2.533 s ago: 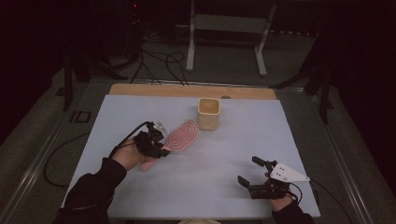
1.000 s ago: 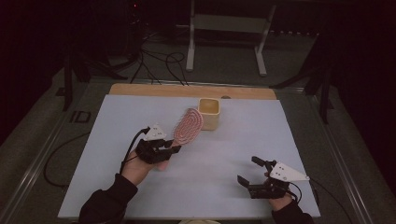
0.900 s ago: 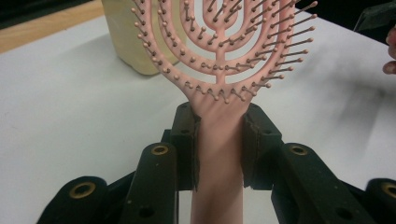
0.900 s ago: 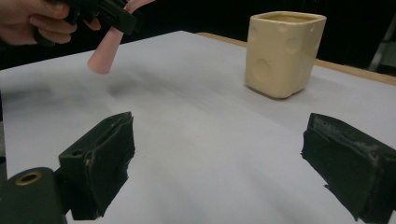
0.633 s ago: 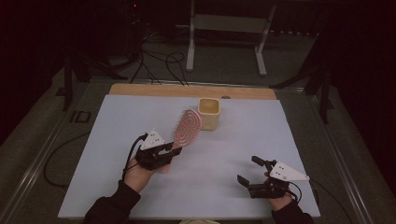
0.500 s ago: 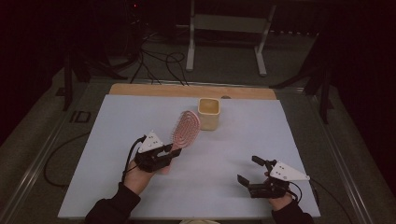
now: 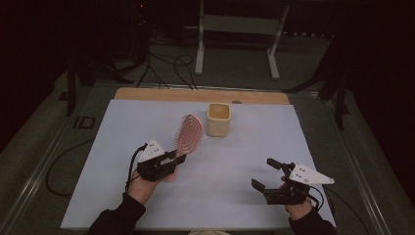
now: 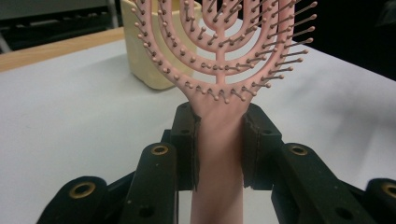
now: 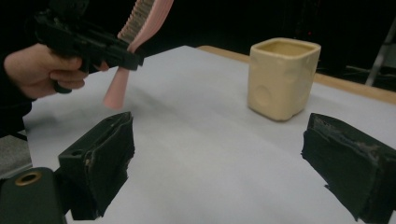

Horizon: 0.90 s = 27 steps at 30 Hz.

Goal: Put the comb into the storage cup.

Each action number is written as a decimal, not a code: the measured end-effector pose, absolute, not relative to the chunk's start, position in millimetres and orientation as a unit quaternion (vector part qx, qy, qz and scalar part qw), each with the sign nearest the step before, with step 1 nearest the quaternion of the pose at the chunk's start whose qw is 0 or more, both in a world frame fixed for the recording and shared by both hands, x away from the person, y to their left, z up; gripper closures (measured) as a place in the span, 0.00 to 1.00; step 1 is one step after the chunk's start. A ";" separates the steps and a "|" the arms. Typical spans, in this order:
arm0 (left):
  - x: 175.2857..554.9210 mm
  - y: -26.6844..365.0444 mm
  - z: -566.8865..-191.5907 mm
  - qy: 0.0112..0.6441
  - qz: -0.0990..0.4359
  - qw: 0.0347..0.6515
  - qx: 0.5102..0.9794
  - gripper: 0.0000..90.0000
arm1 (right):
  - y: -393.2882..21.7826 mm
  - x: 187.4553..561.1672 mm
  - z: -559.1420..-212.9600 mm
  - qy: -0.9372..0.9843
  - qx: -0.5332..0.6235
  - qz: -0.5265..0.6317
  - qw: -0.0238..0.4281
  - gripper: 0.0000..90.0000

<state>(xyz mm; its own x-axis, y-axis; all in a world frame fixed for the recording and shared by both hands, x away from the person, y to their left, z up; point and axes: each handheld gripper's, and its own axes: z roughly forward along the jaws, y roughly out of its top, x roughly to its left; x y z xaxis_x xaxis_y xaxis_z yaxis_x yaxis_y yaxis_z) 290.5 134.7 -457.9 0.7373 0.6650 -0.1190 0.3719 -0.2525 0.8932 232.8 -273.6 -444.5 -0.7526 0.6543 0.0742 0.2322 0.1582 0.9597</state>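
I have the left gripper (image 7: 169,161) clamped on the pink hairbrush (image 7: 188,133) handle, head raised just beside the cream cup (image 7: 218,119), likely for dropping in. Right gripper (image 7: 269,176) sits open and empty, well clear of the cup.

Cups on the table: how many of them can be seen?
1. The cream cup stands upright near the far edge of the table, apart from the pink hairbrush beside it. Nothing in view seems able to hide another cup.
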 end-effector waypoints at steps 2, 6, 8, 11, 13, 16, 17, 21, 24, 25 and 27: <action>290.4 134.5 -458.2 0.333 0.141 0.513 0.779 0.79 | -273.3 232.5 -435.6 0.739 0.299 0.575 0.183 0.10; 290.2 134.0 -458.2 0.333 0.141 0.512 0.779 0.79 | -271.7 234.3 -417.9 0.741 0.301 0.573 0.181 0.10; 290.2 134.2 -458.2 0.335 0.140 0.514 0.777 0.79 | -271.2 235.4 -414.0 0.741 0.304 0.572 0.179 0.10; 290.1 135.1 -457.8 0.334 0.137 0.518 0.776 0.79 | -267.6 241.9 -399.4 0.738 0.311 0.572 0.175 0.09; 289.9 135.1 -457.9 0.333 0.136 0.519 0.775 0.79 | -266.1 246.1 -393.5 0.735 0.314 0.580 0.158 0.09; 290.3 134.2 -458.8 0.332 0.132 0.519 0.777 0.79 | -259.4 251.7 -385.5 0.741 0.311 0.574 0.157 0.09; 290.2 133.6 -459.3 0.332 0.132 0.517 0.778 0.79 | -256.2 253.5 -383.1 0.745 0.308 0.569 0.160 0.09; 289.9 132.2 -461.1 0.333 0.131 0.516 0.778 0.79 | -241.4 261.3 -375.9 0.757 0.296 0.559 0.162 0.09; 290.3 132.5 -461.1 0.334 0.132 0.517 0.777 0.79 | -230.5 267.2 -372.5 0.759 0.285 0.562 0.163 0.09; 290.4 132.9 -461.2 0.333 0.132 0.516 0.778 0.79 | -227.5 269.6 -371.8 0.759 0.284 0.563 0.160 0.09; 290.5 133.1 -461.5 0.333 0.131 0.516 0.779 0.79 | -221.6 273.8 -370.9 0.759 0.282 0.566 0.156 0.09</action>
<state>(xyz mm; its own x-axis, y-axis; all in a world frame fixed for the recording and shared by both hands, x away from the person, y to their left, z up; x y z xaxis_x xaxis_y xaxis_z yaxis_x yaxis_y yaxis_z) 290.5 133.1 -461.5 0.7439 0.6535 -0.1394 0.3834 -0.2466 0.8900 273.8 -221.6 -370.9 -0.7924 0.6044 0.0827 0.2511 0.1995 0.9472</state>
